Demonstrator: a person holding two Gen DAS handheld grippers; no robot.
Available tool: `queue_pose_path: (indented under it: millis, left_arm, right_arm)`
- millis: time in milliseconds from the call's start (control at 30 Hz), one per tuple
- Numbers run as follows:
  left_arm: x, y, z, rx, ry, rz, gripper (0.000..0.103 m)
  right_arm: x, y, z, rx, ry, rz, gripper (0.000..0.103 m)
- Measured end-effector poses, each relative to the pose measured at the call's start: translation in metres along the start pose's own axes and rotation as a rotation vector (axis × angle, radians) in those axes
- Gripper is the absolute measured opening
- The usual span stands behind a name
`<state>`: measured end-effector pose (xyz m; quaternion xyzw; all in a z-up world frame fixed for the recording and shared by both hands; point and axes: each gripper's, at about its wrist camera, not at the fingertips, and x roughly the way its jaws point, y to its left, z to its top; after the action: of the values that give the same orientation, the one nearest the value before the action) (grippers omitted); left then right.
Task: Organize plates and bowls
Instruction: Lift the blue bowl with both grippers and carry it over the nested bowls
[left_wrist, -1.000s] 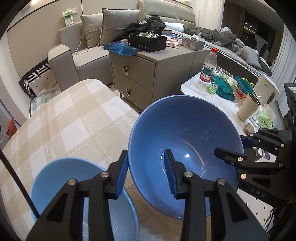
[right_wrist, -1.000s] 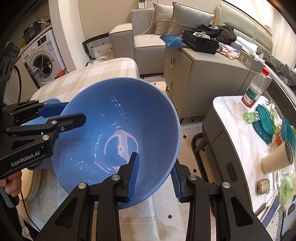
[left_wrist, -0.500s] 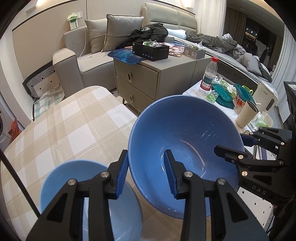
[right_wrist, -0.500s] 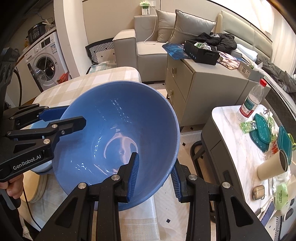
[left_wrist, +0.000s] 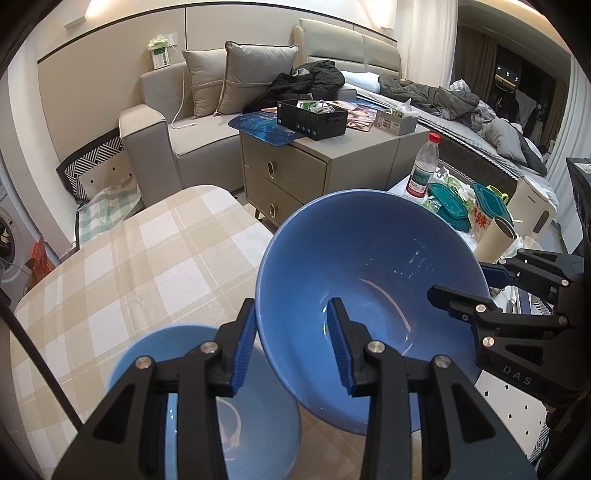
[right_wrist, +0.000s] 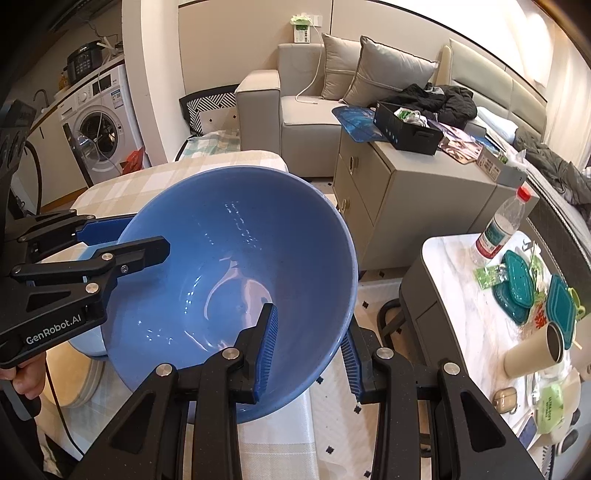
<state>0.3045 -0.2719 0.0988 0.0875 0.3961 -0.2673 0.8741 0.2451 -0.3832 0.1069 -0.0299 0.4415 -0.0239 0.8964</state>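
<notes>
A large blue bowl (left_wrist: 369, 266) is held in the air between both grippers, tilted. My left gripper (left_wrist: 291, 343) is shut on its near rim, one finger inside and one outside. My right gripper (right_wrist: 308, 350) is shut on the opposite rim of the same bowl (right_wrist: 229, 266). The right gripper also shows in the left wrist view (left_wrist: 476, 280), and the left gripper in the right wrist view (right_wrist: 122, 240). A smaller blue bowl (left_wrist: 255, 424) sits on the checked tablecloth (left_wrist: 122, 280) below the left gripper.
A grey drawer cabinet (left_wrist: 295, 173) stands beyond the table's far edge. A white side table (right_wrist: 461, 258) to the right carries a water bottle (right_wrist: 498, 225), teal lids and a paper cup (right_wrist: 535, 350). A sofa (left_wrist: 192, 122) is at the back.
Both grippers have lifted the large bowl a little higher and pulled back; the view now takes in more of the room. The grips are unchanged.
</notes>
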Motion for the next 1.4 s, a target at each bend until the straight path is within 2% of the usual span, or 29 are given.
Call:
queue_pose_path:
  millis: [767,1400]
  left_arm:
    - [-0.034,0.034,-0.008,-0.054,-0.047,0.042,0.037]
    - [-0.059,0.065,-0.024,-0.103,-0.064,0.095,0.037]
  right_arm:
    - [-0.014,0.036,0.021,-0.070,-0.046,0.019,0.034]
    - [-0.022,0.083,0.034,-0.133,-0.073,0.061,0.034]
